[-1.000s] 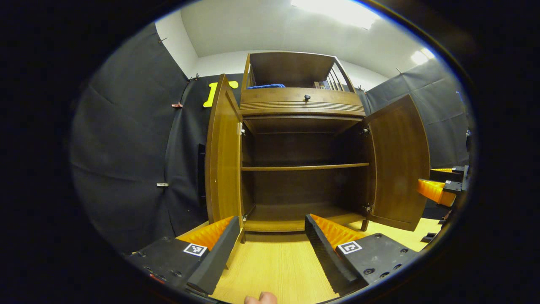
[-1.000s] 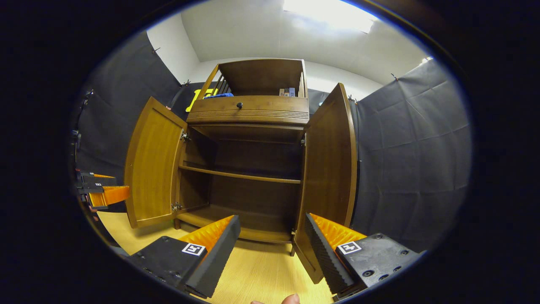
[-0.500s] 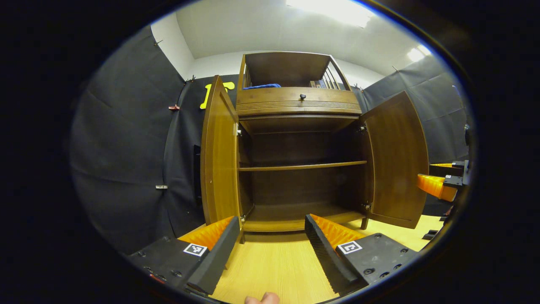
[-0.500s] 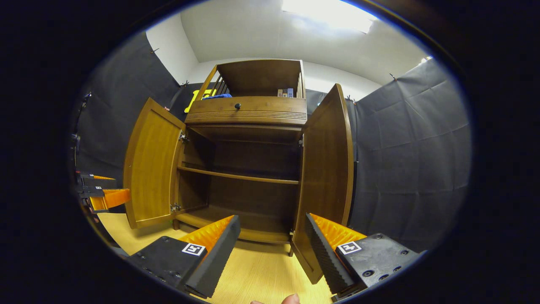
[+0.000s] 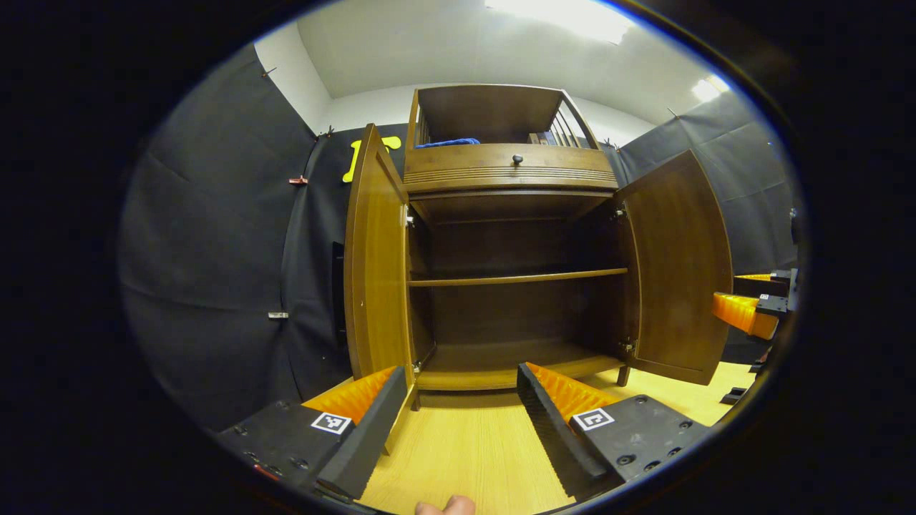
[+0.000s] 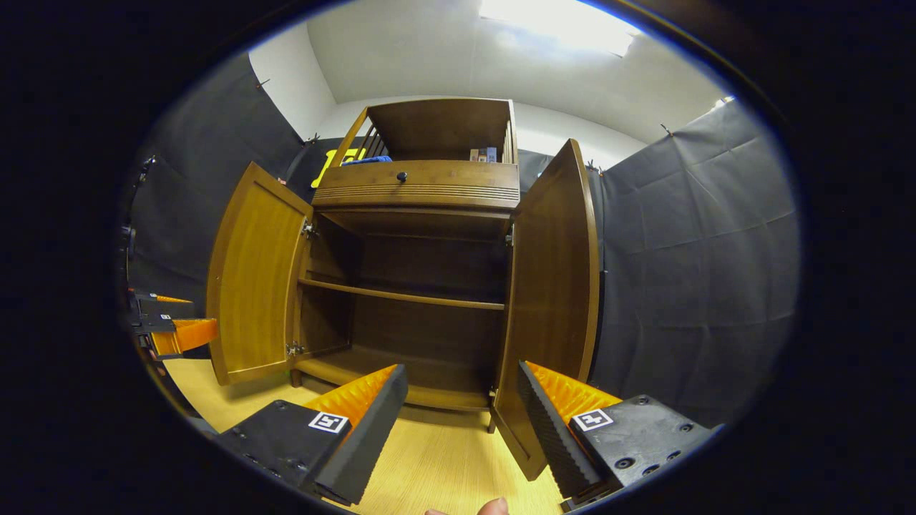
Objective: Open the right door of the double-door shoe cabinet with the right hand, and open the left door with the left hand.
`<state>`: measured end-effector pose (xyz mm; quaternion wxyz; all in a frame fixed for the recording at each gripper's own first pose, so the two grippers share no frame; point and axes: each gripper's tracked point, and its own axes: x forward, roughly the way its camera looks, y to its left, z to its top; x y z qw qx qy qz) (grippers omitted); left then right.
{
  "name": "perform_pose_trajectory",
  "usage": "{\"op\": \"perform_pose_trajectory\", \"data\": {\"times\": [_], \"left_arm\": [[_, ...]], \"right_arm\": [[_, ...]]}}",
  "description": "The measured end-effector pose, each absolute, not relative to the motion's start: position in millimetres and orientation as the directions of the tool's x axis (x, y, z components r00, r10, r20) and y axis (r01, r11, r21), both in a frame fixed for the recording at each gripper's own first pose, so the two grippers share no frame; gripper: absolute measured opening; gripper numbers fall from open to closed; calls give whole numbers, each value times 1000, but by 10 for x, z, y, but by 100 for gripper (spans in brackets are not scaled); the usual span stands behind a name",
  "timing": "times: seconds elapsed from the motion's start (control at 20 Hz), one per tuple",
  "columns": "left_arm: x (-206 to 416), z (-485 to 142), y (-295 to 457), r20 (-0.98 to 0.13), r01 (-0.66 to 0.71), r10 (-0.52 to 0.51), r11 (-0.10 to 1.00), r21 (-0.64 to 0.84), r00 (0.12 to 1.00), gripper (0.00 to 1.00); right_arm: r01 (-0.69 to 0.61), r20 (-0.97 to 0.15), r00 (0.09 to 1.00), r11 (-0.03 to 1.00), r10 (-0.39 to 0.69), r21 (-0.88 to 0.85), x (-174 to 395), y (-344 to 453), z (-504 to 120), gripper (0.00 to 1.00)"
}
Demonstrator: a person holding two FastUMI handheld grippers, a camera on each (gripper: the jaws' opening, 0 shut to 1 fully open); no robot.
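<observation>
1. Left gripper view looks straight into the shoe cabinet [image 5: 512, 286], which stands on the pale wooden floor [image 5: 465, 458] against the black cloth wall.
2. Both doors are swung wide. The left door [image 5: 376, 265] is seen nearly edge-on, and the right door [image 5: 676, 265] shows its inner face.
3. The left gripper [image 5: 458, 390] has its fingers spread apart with nothing between them, low in front of the cabinet's bottom edge. Its left finger is just beside the lower corner of the left door; I cannot tell if they touch.
4. At the right edge of this view, beyond the right door, part of the right gripper [image 5: 744, 315] shows.
5. Right gripper view has the cabinet [image 6: 422, 286] from the other side, with its left door [image 6: 257, 279] open toward the camera and its right door [image 6: 554, 300] edge-on.
6. The right gripper [image 6: 461, 390] is also spread apart and holds nothing. Its right finger is close to the bottom of the right door.
7. Inside are a middle shelf [image 6: 401, 295] and a bare bottom board. Above the doors sits a drawer with a dark knob [image 6: 401, 176], and a blue item [image 6: 368, 161] lies on the open top shelf.
8. A fingertip [image 5: 444, 506] of the holding hand peeks in at the bottom of the left gripper view.
</observation>
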<state>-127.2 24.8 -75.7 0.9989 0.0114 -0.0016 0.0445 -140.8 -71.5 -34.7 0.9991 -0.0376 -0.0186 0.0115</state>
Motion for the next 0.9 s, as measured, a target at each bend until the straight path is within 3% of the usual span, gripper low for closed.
{"op": "perform_pose_trajectory", "data": {"times": [0.55, 0.6, 0.9], "left_arm": [[-1270, -751, 246, 1, -94, 94, 995, 22, 996, 96], [-1271, -761, 241, 0, -93, 93, 995, 22, 996, 100], [-1270, -767, 220, -1, -88, 88, 996, 25, 996, 96]], "right_arm": [[-7, 7, 1000, 997, 7, -81, -1398, -768, -419, 95], [-7, 8, 1000, 997, 8, -80, -1396, -770, -424, 98], [-8, 4, 1000, 996, 9, -84, -1384, -761, -430, 98]]}}
